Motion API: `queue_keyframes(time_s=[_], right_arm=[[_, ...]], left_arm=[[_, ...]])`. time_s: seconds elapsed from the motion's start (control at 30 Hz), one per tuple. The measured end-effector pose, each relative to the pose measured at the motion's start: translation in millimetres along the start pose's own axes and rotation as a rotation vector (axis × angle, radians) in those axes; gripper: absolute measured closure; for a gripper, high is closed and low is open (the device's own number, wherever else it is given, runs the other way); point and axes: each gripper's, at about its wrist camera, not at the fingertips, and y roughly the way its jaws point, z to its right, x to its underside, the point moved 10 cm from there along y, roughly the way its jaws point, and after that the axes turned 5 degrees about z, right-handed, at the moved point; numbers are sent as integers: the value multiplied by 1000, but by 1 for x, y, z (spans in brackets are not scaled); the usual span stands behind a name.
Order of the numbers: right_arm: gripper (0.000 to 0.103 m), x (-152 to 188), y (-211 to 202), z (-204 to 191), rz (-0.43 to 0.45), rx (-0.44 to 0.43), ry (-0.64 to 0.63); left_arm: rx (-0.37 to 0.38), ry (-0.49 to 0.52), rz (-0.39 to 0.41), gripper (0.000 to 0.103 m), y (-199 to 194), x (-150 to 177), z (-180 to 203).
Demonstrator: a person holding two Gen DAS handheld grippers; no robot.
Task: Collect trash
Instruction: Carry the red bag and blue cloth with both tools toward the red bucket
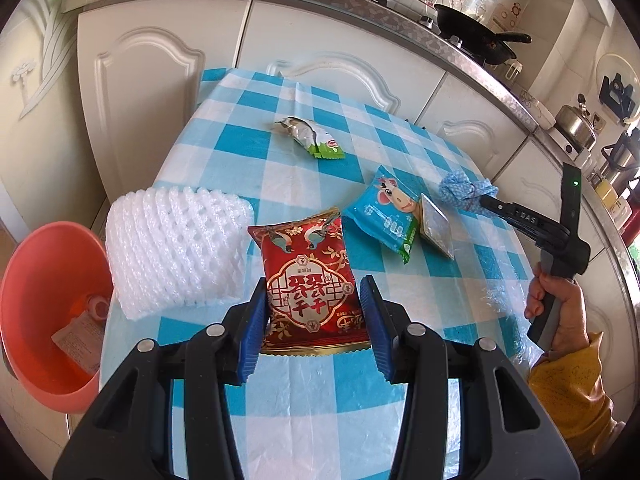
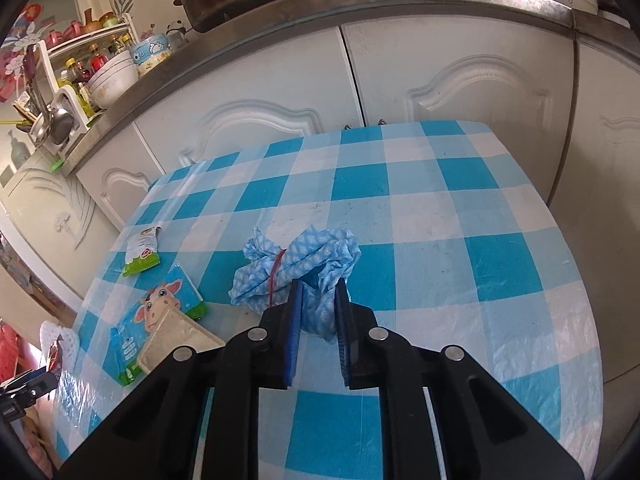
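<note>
Glossy foil packet (image 1: 314, 280); soft crumpled cloth (image 2: 298, 264).

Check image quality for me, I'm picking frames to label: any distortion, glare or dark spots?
Left wrist view: fisheye bends the steel counter edge; the red snack packet is sharp, lit evenly. Right wrist view: black corners, dim lower left, soft sheen on the blue checked plastic tablecloth; the crumpled blue cloth is clear.

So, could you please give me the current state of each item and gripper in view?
Left gripper: shut on red snack packet.
Right gripper: shut on crumpled blue cloth.
Blue cow wrapper: lying flat.
Green wrapper: lying torn.
Pink bin: holding trash.
</note>
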Motion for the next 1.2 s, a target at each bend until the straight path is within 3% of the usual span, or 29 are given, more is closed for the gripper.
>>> queue_keyframes(time_s=[0.2, 0.53, 0.87, 1.2], right_arm=[[87, 1, -34, -19, 42, -6, -19], [87, 1, -78, -86, 63, -123, -82], [87, 16, -82, -212, 16, -300, -218], [87, 75, -49, -347, -112, -444, -433]], left_arm=[[-2, -31, 20, 56, -15, 8, -14], [-35, -116, 74, 56, -50, 17, -63], [-119, -258, 152, 56, -92, 25, -145], [-184, -394, 155, 56, -98, 51, -221]])
